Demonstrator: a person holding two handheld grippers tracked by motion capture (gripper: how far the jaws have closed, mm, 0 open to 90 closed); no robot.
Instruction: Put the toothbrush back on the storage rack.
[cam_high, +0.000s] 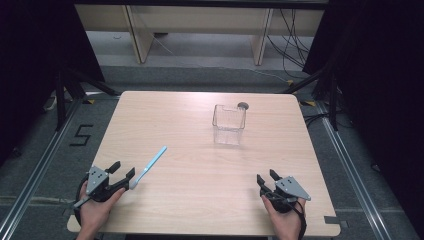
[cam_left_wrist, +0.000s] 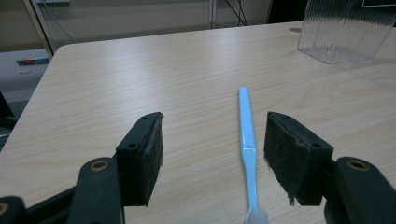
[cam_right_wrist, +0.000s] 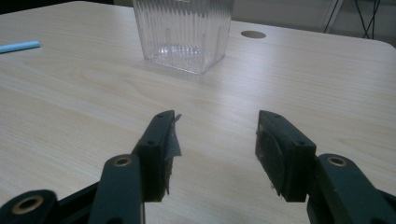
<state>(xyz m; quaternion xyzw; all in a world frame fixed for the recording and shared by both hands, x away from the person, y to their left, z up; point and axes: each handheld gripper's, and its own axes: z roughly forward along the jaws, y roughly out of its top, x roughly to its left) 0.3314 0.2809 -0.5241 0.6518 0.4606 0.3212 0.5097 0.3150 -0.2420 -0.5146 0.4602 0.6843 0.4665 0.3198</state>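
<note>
A light blue toothbrush (cam_high: 150, 166) lies flat on the wooden table (cam_high: 200, 150), its white bristle end toward the near left. My left gripper (cam_high: 122, 172) stands open at the near left; in the left gripper view the toothbrush (cam_left_wrist: 247, 144) lies on the wood between the jaws, close to the right pad, and neither pad touches it. A clear ribbed plastic container (cam_high: 229, 123) stands upright at the far middle of the table. My right gripper (cam_high: 267, 177) rests open at the near right with nothing between its jaws, pointing toward the container (cam_right_wrist: 182, 32).
A round cable hole (cam_high: 243, 105) sits in the tabletop just behind the container. Table legs and cables stand on the floor beyond the far edge. A dark rail runs along each side of the table, with a "5" marked on the floor at left.
</note>
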